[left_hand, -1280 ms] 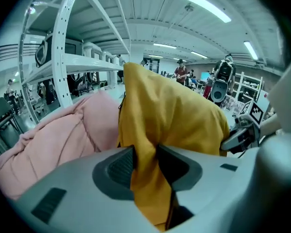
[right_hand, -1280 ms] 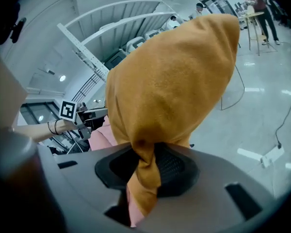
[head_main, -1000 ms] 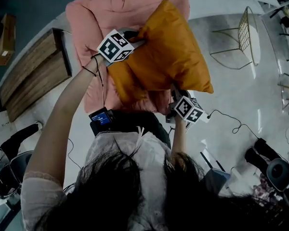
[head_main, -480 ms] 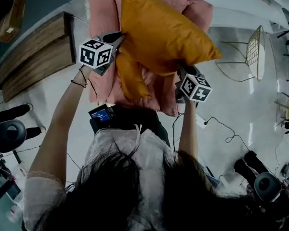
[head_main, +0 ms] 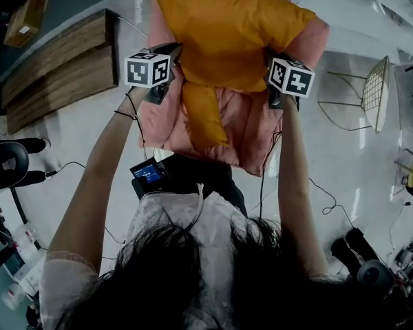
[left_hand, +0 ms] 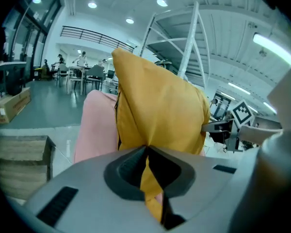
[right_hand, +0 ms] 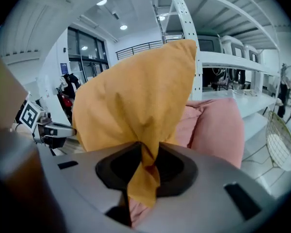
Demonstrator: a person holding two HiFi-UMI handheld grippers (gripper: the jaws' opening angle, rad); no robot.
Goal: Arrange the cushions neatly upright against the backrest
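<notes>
- The head camera looked steeply down past the person's hair and both outstretched arms onto the orange cushion (head_main: pixel 227 33), the pink padded seat (head_main: pixel 251 126) and the floor.
- The left gripper (left_hand: pixel 146 149) camera sat just behind its jaws, facing one cushion edge at very close range.
- The right gripper (right_hand: pixel 143 147) camera faced the opposite edge, equally close.
- All three views shared cushion and seat; each gripper view caught the other gripper.
</notes>
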